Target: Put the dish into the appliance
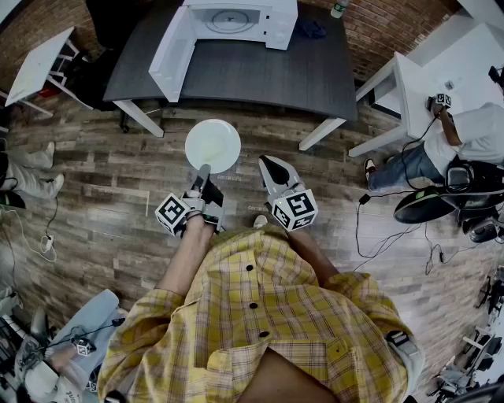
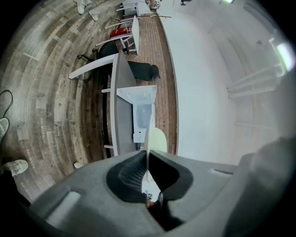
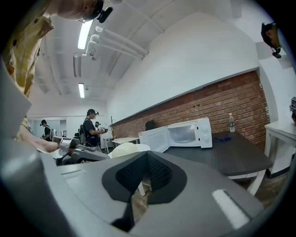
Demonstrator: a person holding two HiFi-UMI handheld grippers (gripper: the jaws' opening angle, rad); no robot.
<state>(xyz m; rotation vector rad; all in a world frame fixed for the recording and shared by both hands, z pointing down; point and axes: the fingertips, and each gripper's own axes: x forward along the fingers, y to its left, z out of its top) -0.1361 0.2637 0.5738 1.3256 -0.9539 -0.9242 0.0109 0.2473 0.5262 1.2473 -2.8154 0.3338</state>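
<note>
A round white dish [image 1: 213,145] hangs level over the wood floor, in front of the dark table [image 1: 260,75]. My left gripper [image 1: 202,178] is shut on the dish's near rim. In the left gripper view the dish [image 2: 148,149] shows edge-on between the pads. The white microwave [image 1: 236,17] stands on the far side of the table with its door [image 1: 172,46] swung open to the left. My right gripper [image 1: 271,168] is shut and empty, just right of the dish. The right gripper view shows the microwave [image 3: 187,133] ahead and the dish [image 3: 125,149] to the left.
White side tables stand at the left [image 1: 38,63] and right [image 1: 449,71]. A person [image 1: 441,149] sits at the right one, with cables [image 1: 378,228] on the floor nearby. A blue cloth [image 1: 312,30] and a bottle [image 1: 339,8] lie on the dark table. Shoes [image 1: 51,185] show at the left.
</note>
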